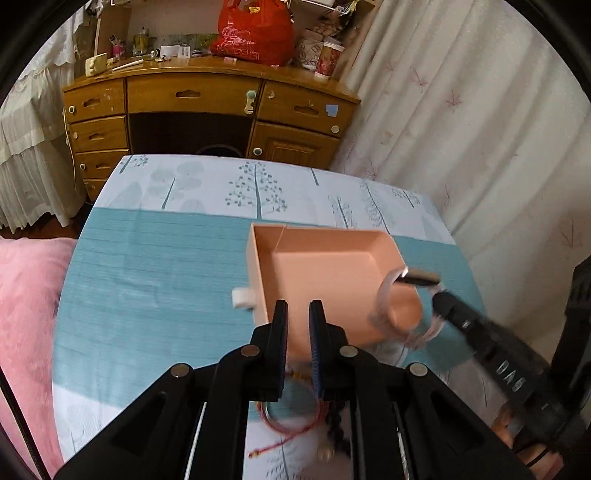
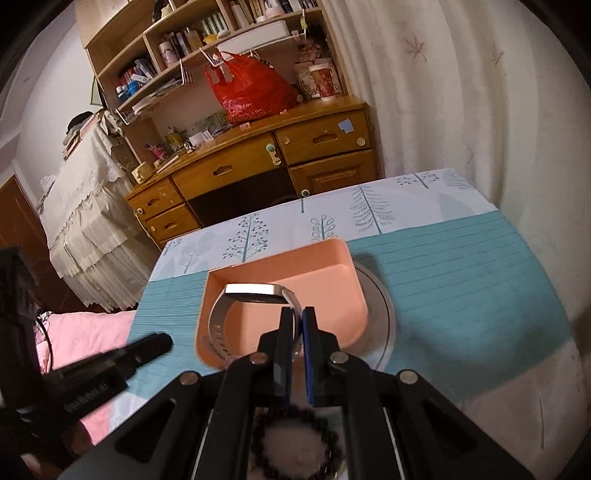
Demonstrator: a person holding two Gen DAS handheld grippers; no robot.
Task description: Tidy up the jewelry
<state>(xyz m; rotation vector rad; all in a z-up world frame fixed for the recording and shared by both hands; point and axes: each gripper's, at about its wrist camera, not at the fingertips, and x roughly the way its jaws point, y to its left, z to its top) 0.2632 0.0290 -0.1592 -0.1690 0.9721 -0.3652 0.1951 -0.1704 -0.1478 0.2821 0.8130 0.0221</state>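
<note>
A peach tray (image 1: 325, 266) (image 2: 325, 280) sits on the teal tablecloth. My right gripper (image 2: 298, 321) is shut on the band of a silver wristwatch (image 2: 255, 293) and holds it over the tray; the watch (image 1: 388, 295) shows blurred at the tray's right edge in the left wrist view, with the right gripper (image 1: 439, 295) beside it. My left gripper (image 1: 298, 314) hovers at the tray's near edge, jaws slightly apart and empty. A red string bracelet (image 1: 291, 424) and a dark bead bracelet (image 2: 295, 443) lie on the cloth below the grippers.
A small white piece (image 1: 243, 297) sits at the tray's left side. A round silver disc (image 2: 384, 314) lies under the tray's right corner. A wooden desk (image 1: 207, 107) with a red bag (image 1: 255, 33) stands behind the table, a curtain (image 1: 461, 129) to the right, pink bedding (image 1: 26, 314) to the left.
</note>
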